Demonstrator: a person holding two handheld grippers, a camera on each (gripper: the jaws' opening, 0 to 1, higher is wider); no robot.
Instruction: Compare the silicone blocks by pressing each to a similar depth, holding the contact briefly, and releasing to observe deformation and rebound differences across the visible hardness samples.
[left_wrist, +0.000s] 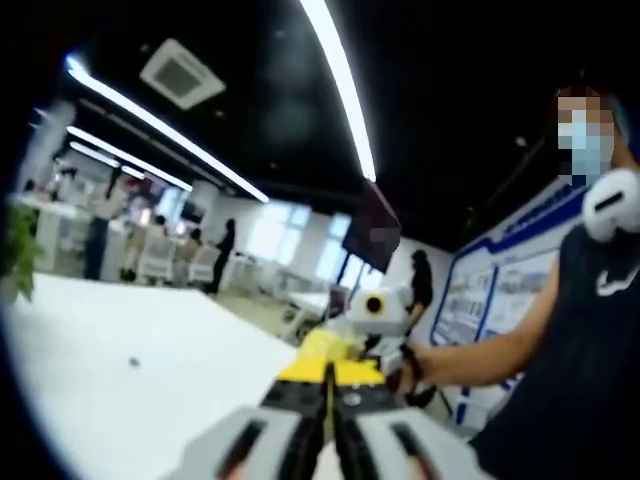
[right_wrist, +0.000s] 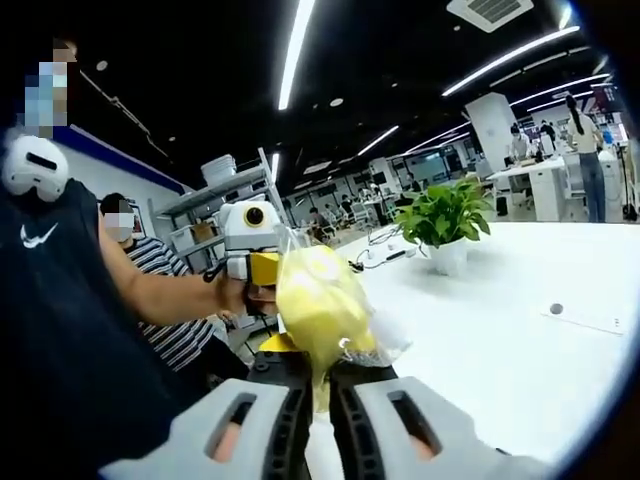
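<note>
Right gripper (right_wrist: 318, 395): grey matt plastic jaws, closed on a clear, crinkled, glossy plastic bag (right_wrist: 322, 305) with yellow, smooth-looking contents. Left gripper (left_wrist: 327, 415): the same grey matt plastic, jaws together on a flat yellow piece (left_wrist: 335, 368), material unclear. Table (right_wrist: 500, 340): white, smooth, faintly glossy top. Far potted plant (right_wrist: 445, 215): glossy green leaves, white smooth pot. Person's top (right_wrist: 50, 330): dark matt cloth.

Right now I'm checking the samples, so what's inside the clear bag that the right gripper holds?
The right gripper is shut on a clear plastic bag holding something yellow, rounded and crumpled-looking. Whether it is a silicone block cannot be told; its lower end is hidden between the jaws.
</note>
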